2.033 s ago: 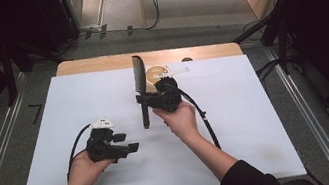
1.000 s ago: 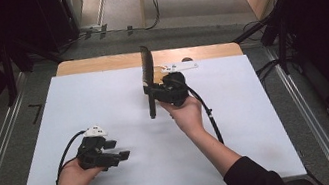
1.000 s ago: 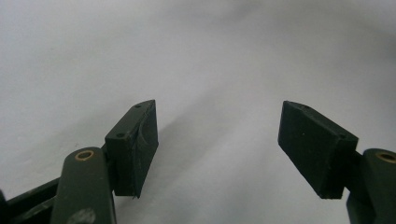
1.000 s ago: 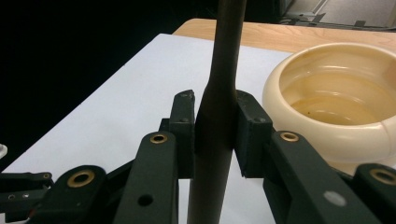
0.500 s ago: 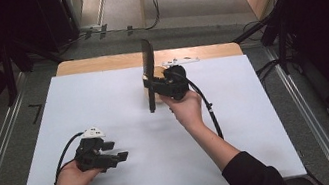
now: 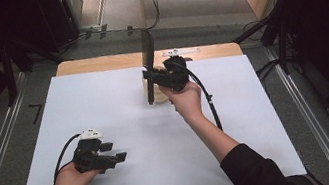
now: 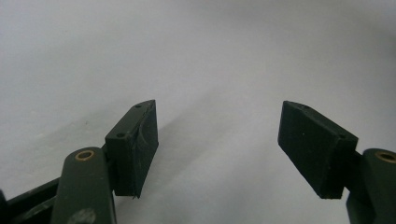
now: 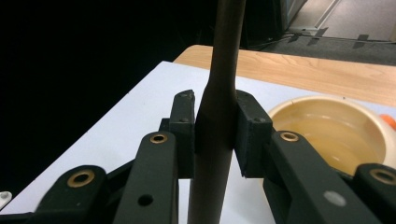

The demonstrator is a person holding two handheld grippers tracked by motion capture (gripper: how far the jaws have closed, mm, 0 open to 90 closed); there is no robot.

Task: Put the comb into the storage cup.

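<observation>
Spatula [image 8: 219,135] pinched upright in right tool [image 8: 215,135], bowl [image 8: 336,130] just beside. Pickup done; placing judged left. Left tool [image 7: 217,140] spread, nothing between, resting on tabletop [image 6: 118,100].

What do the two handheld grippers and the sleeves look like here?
Both grippers, left gripper and right gripper, are black with flat rectangular pads and brass-coloured pivot pins. A black cable trails from each. The left one carries a white top piece. The right arm wears a dark sleeve.
</observation>
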